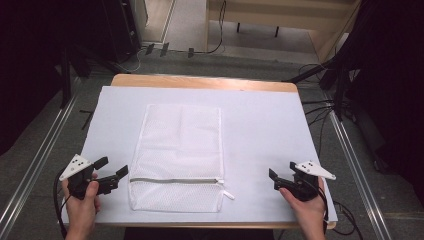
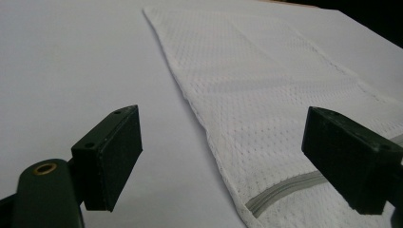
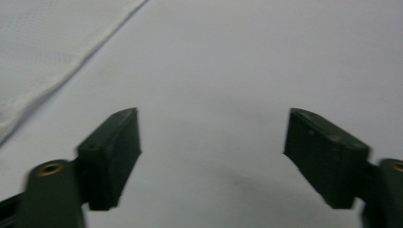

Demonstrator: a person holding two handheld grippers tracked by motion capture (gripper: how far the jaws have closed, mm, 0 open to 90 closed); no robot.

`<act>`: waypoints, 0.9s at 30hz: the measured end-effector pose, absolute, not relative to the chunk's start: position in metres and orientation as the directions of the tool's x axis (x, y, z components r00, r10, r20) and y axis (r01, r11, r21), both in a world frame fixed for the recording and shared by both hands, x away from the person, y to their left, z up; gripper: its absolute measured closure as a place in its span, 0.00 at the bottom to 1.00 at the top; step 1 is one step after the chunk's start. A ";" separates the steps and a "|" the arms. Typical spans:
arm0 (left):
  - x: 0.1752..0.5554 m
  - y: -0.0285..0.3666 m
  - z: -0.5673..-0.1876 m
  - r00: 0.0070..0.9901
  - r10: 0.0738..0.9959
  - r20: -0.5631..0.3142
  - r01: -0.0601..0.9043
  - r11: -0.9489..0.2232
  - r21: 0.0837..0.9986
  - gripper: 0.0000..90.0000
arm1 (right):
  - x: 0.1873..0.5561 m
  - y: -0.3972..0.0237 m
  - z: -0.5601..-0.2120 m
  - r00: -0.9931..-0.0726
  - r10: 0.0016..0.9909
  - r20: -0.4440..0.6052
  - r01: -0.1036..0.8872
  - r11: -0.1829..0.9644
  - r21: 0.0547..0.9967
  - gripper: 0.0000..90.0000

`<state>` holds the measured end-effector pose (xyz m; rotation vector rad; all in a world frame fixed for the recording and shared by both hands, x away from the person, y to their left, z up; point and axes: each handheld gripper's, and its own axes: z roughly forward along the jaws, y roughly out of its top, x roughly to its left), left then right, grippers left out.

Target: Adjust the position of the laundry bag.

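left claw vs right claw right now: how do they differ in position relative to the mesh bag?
The left claw sits right beside the mesh bag, almost at its left edge near the grey zipper; the right claw is farther off, with bare white table cover between it and the bag. The left claw points at the bag's zipper end; ahead of the right claw lies mostly bare cover. Both are open, empty and held low at the table's near edge.
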<state>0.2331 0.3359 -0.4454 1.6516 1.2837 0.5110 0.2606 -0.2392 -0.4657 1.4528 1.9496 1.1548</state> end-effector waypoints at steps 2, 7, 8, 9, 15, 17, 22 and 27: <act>0.233 0.334 -0.445 0.369 0.905 -0.214 0.511 -0.005 0.860 0.15 | 0.261 -0.233 -0.467 -0.376 0.917 0.134 0.543 0.101 0.834 0.38; 0.235 0.328 -0.447 0.379 0.901 -0.210 0.516 -0.017 0.856 0.15 | 0.265 -0.211 -0.466 -0.400 0.902 0.163 0.531 0.084 0.843 0.51; 0.235 0.328 -0.447 0.379 0.901 -0.210 0.516 -0.017 0.856 0.15 | 0.267 -0.206 -0.466 -0.405 0.900 0.161 0.532 0.089 0.842 0.50; 0.235 0.327 -0.447 0.380 0.901 -0.210 0.516 -0.018 0.856 0.15 | 0.267 -0.206 -0.466 -0.405 0.900 0.161 0.532 0.089 0.842 0.50; 0.237 0.322 -0.448 0.392 0.896 -0.207 0.519 -0.030 0.854 0.15 | 0.281 -0.171 -0.464 -0.461 0.860 0.220 0.589 0.111 0.801 0.59; 0.237 0.321 -0.448 0.394 0.895 -0.209 0.522 -0.031 0.852 0.15 | 0.286 -0.159 -0.464 -0.472 0.849 0.236 0.605 0.117 0.788 0.59; 0.237 0.324 -0.449 0.388 0.897 -0.213 0.526 -0.025 0.850 0.15 | 0.302 -0.126 -0.465 -0.487 0.842 0.231 0.622 0.149 0.769 0.60; 0.238 0.326 -0.449 0.381 0.897 -0.223 0.527 -0.013 0.850 0.16 | 0.313 -0.102 -0.466 -0.490 0.841 0.231 0.635 0.162 0.755 0.61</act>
